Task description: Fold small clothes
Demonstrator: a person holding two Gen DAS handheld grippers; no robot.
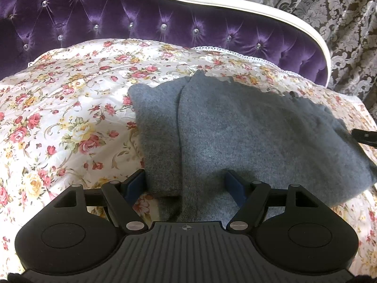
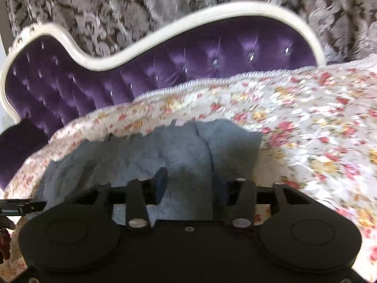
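Note:
A grey-blue knit garment (image 1: 235, 129) lies partly folded on a floral bedspread (image 1: 70, 118). One side is folded over, leaving a lengthwise crease. My left gripper (image 1: 185, 184) is open, its blue-padded fingers (image 1: 134, 184) spread over the garment's near left edge. In the blurred right wrist view the same garment (image 2: 165, 151) lies ahead. My right gripper (image 2: 188, 184) is open over its near edge, with the cloth between the spread fingers (image 2: 160, 179). The right gripper's tip shows at the right edge of the left wrist view (image 1: 365, 136).
A purple tufted headboard (image 1: 141, 18) with a cream frame (image 1: 235, 7) rises behind the bed. Patterned grey curtains (image 1: 329, 11) hang beyond it. The bedspread's lace edge (image 1: 235, 53) runs along the headboard. The left gripper's tip shows at the left edge of the right wrist view (image 2: 18, 207).

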